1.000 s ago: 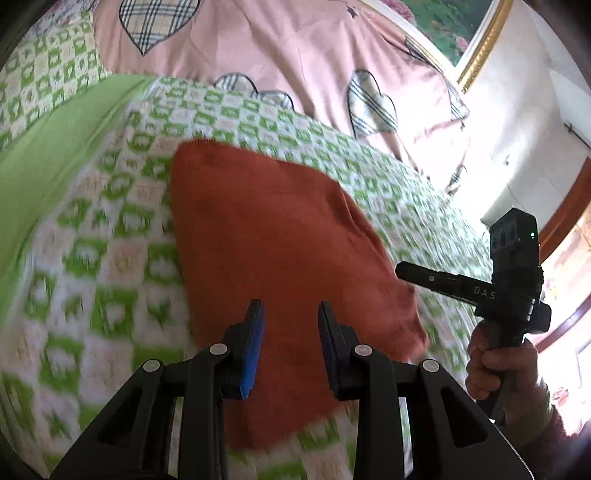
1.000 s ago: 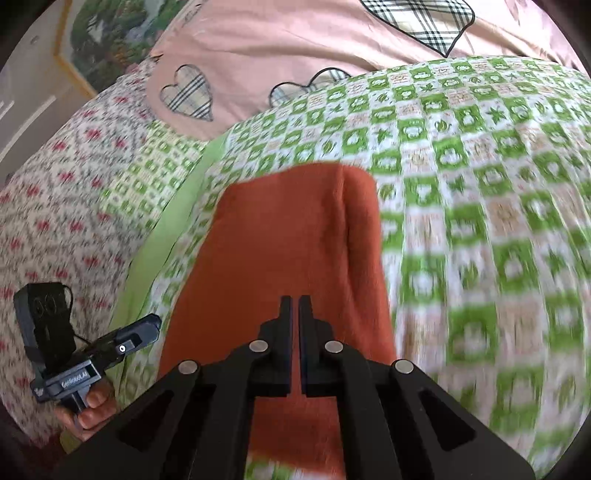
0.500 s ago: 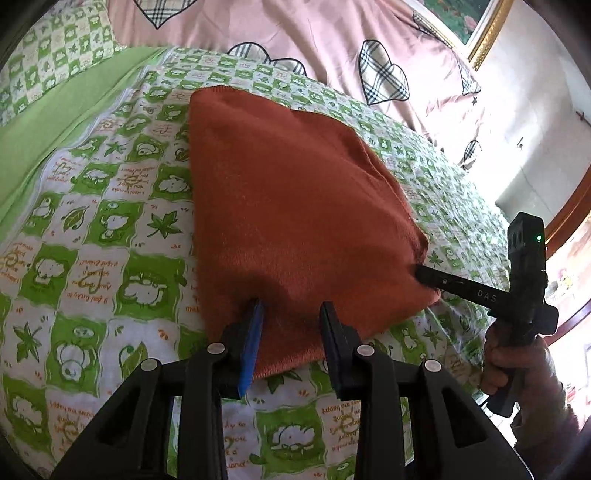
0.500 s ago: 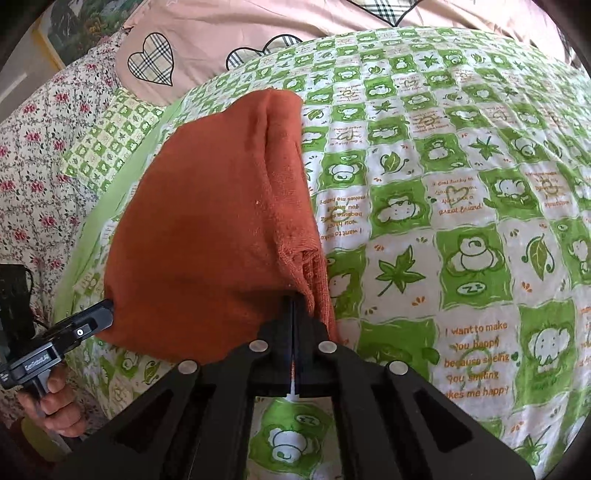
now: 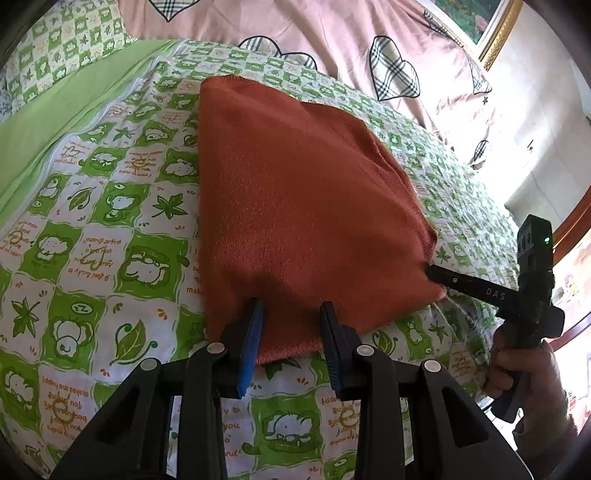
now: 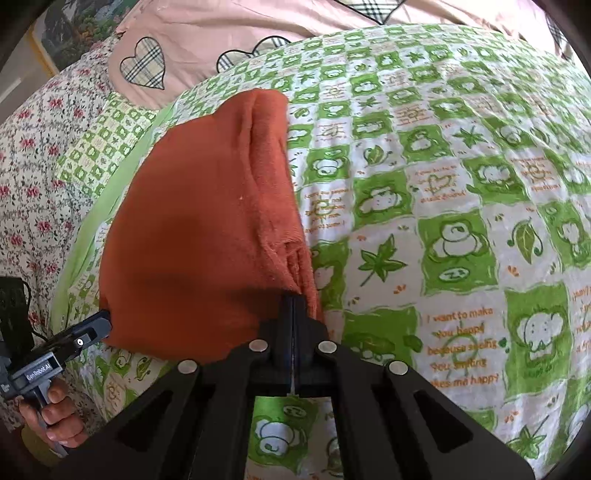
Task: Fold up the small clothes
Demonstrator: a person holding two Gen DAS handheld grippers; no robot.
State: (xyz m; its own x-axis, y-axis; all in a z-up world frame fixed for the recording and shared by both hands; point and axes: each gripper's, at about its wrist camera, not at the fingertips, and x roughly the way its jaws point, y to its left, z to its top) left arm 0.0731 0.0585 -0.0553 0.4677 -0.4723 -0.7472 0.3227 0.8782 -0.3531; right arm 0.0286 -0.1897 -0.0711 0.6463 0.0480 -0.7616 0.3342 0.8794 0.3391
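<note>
An orange-brown knitted garment lies folded on a bed covered with a green-and-white checked sheet printed with cartoon animals and leaves. In the left wrist view the garment fills the centre of the frame, its near hem running across the lower middle. The left hand-held gripper sits at that hem with its two fingers spread apart, one on each side of a strip of the hem's edge; the inner face of the left finger is blue. The fabric lies between the fingers but is not squeezed.

At the right of the same frame, the right hand-held gripper reaches the garment's near right corner, held by a hand at the lower right. In the right wrist view its fingers are pressed together on the layered corner of the garment at the lower middle of the frame, where several folded layers bunch up.

A pink quilt with plaid heart patches lies across the top of both frames. A floral pillow shows at the left of the right wrist view, and a gilt-framed picture sits in the upper right of the left wrist view.
</note>
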